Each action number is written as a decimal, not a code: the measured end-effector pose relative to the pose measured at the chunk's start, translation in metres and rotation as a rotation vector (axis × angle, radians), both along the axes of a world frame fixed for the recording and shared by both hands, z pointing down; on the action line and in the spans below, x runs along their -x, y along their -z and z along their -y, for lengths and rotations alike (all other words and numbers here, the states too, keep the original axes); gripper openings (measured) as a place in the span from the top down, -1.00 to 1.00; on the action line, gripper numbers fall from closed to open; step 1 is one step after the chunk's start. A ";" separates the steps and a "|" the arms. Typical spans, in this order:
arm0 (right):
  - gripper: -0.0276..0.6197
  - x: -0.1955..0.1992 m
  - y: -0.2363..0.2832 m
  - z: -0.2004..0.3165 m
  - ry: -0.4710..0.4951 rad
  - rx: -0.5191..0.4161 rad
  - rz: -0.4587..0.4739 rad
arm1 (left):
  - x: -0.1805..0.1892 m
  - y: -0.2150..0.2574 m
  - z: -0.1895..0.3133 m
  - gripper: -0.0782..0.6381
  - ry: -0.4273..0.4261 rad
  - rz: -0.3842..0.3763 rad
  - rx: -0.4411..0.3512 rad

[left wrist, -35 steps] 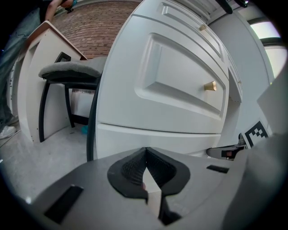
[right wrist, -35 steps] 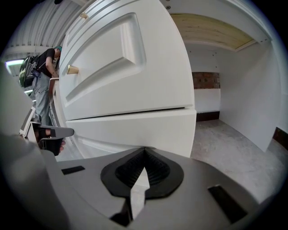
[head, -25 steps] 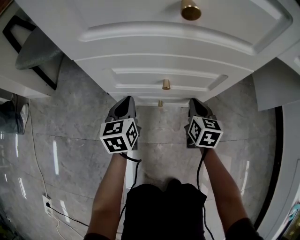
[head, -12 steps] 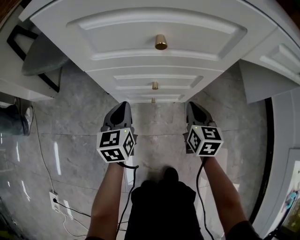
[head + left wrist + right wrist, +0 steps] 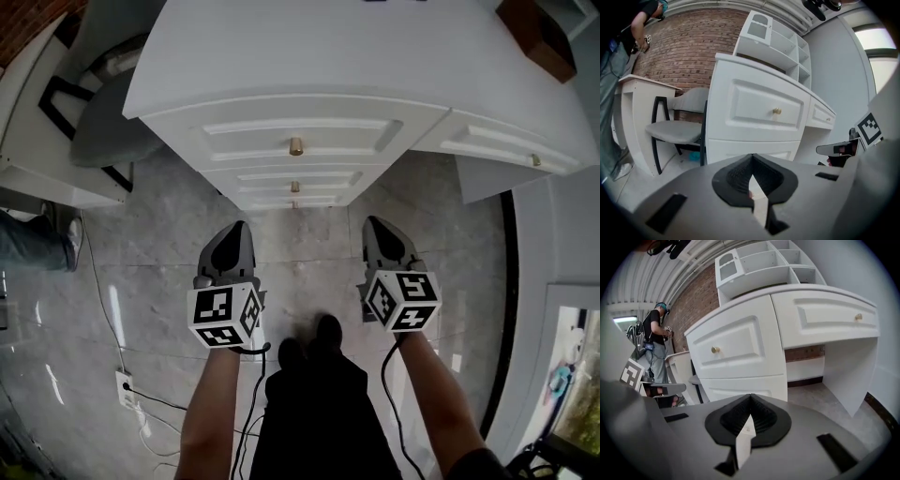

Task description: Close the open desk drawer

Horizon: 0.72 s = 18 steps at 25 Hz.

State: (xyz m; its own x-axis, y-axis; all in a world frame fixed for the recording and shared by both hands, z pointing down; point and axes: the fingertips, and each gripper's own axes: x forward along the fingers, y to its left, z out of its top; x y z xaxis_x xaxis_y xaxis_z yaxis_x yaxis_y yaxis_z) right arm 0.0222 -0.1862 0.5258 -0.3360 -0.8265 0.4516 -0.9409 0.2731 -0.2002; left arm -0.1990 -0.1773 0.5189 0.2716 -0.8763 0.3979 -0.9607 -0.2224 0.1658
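White top drawer (image 5: 246, 141) now sits flush in the table (image 5: 281, 56) front (brass knob (image 5: 296, 146) centred). Left tongs (image 5: 238, 231) and right tongs (image 5: 374, 226) have drawn back, pinched together and empty, so closing looks done.

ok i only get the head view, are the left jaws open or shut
observer: shut. In its own view the left gripper has its jaws together with nothing between them.
operator: and the right one
observer: the right gripper is the same, jaws together and empty.
operator: whats past the top edge of my frame
observer: a white shelf unit with open compartments stands on the desk.
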 end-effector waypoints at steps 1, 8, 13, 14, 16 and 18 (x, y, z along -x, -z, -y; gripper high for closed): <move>0.90 0.001 0.017 -0.004 0.003 -0.001 0.010 | -0.002 0.016 -0.005 0.76 -0.002 -0.001 -0.002; 0.90 0.010 0.140 -0.028 0.024 -0.035 0.061 | -0.007 0.128 -0.037 0.76 -0.014 0.003 -0.022; 0.90 0.021 0.219 -0.046 0.060 -0.081 0.074 | -0.007 0.198 -0.056 0.76 -0.009 -0.006 -0.040; 0.90 0.023 0.233 -0.050 0.071 -0.097 0.069 | -0.007 0.211 -0.059 0.76 -0.007 -0.007 -0.046; 0.90 0.027 0.262 -0.057 0.090 -0.128 0.066 | -0.008 0.235 -0.066 0.76 -0.010 -0.005 -0.058; 0.90 0.029 0.288 -0.066 0.097 -0.147 0.081 | -0.009 0.259 -0.074 0.76 -0.020 0.002 -0.072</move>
